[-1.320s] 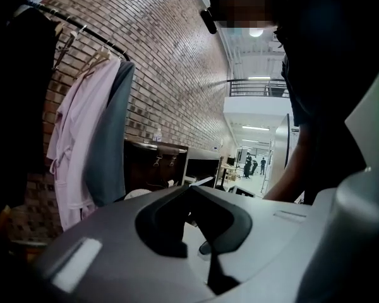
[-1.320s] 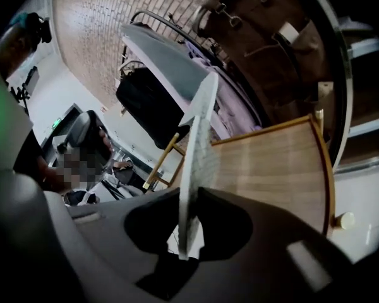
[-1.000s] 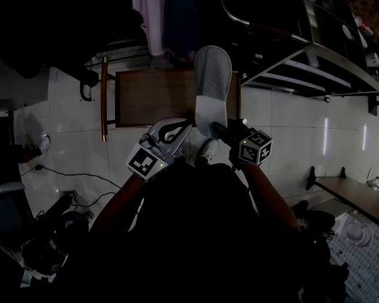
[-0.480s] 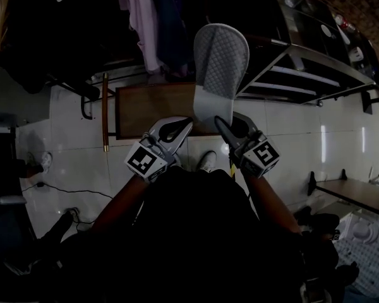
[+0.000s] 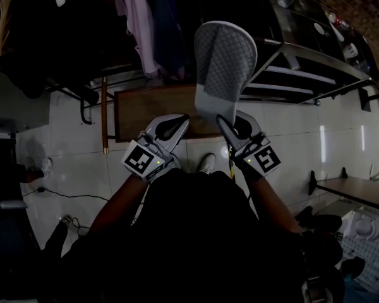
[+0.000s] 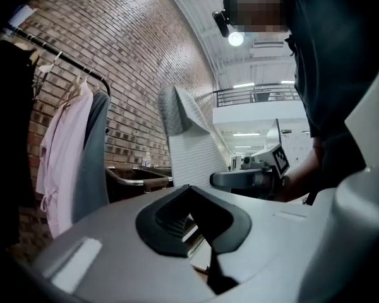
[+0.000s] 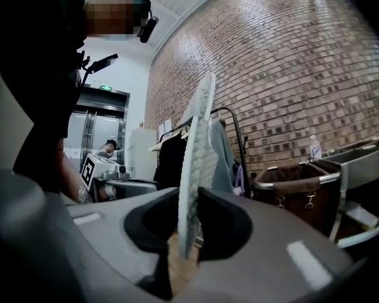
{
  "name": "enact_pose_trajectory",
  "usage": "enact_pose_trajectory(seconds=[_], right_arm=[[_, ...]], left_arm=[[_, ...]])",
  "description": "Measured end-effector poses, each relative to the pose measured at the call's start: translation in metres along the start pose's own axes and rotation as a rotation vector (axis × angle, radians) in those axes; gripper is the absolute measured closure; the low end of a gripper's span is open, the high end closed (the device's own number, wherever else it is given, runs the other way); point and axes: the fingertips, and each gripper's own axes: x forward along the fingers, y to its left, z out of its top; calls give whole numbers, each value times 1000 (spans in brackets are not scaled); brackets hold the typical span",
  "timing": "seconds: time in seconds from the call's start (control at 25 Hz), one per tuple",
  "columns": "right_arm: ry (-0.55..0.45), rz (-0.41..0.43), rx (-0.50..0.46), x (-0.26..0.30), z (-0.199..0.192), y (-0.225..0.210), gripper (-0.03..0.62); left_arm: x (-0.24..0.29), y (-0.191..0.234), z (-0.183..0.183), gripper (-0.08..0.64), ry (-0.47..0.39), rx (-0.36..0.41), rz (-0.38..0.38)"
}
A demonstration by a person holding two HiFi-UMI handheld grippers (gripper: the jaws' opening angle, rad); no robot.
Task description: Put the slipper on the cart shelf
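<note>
A grey quilted slipper [image 5: 224, 62] stands upright in front of me, sole edge clamped low down by my right gripper [image 5: 226, 122], which is shut on it. In the right gripper view the slipper [image 7: 199, 150] rises edge-on from between the jaws of that gripper [image 7: 188, 232]. My left gripper [image 5: 184, 120] hovers just left of the slipper, jaws together and holding nothing; its own view shows the slipper [image 6: 189, 144] ahead of the left gripper [image 6: 191, 197]. The metal cart with its shelves [image 5: 300, 74] lies to the right, beyond the slipper.
A low brown wooden table [image 5: 148, 109] sits on the white tiled floor under both grippers. A clothes rack with a pink garment [image 5: 134, 24] and dark clothes stands at the back left. A brown-lined bin [image 7: 300, 178] is near the brick wall. Cables lie on the floor at left.
The right gripper has lifted the slipper higher and a little to the right, toward the cart. The left gripper stayed beside it, still shut.
</note>
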Motion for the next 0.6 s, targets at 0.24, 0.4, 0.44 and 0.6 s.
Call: enact_pose_trajectory(seconds=[0.24, 0.4, 0.44, 0.6], right_arm=[[0, -10, 17, -3, -4, 0, 528], [11, -33, 26, -6, -8, 1, 528], [13, -40, 27, -7, -9, 0, 528], [30, -68, 52, -14, -17, 0, 528]], left_arm=[[-3, -1, -3, 558, -23, -15, 2], [-3, -2, -5, 558, -34, -41, -22], [-1, -3, -7, 558, -34, -41, -33], [6, -9, -14, 558, -17, -38, -80]])
